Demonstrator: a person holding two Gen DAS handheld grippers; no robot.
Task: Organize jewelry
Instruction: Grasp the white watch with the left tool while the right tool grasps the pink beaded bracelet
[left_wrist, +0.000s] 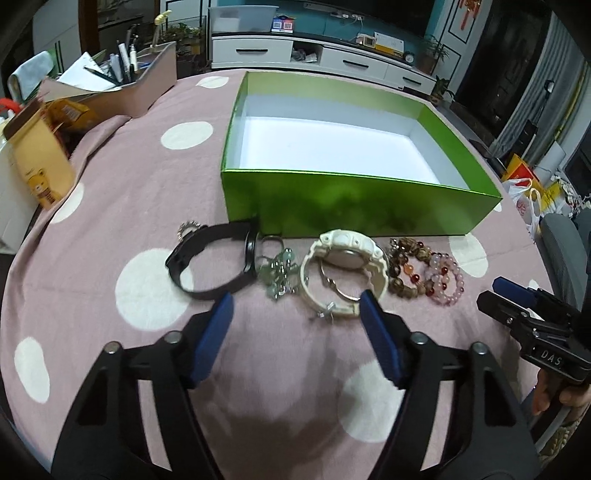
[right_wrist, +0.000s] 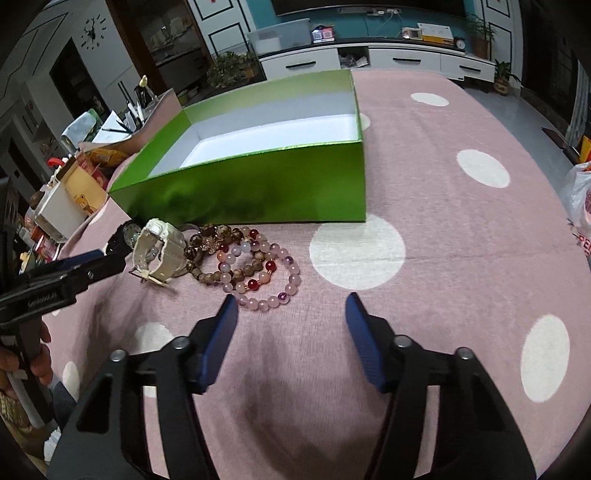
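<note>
An empty green box with a white inside stands on the pink dotted cloth. In a row before its near wall lie a black watch, a greenish glass trinket, a white watch, a brown bead bracelet and a pink bead bracelet. My left gripper is open just short of the row, its right fingertip beside the white watch's strap. My right gripper is open with nothing between its fingers, its left fingertip next to the pink bracelet. The white watch and the box also show in the right wrist view.
A tan organiser with pens and a yellow carton stand at the table's left edge. A plastic bag and a grey chair are off the right side. A white TV cabinet lines the far wall.
</note>
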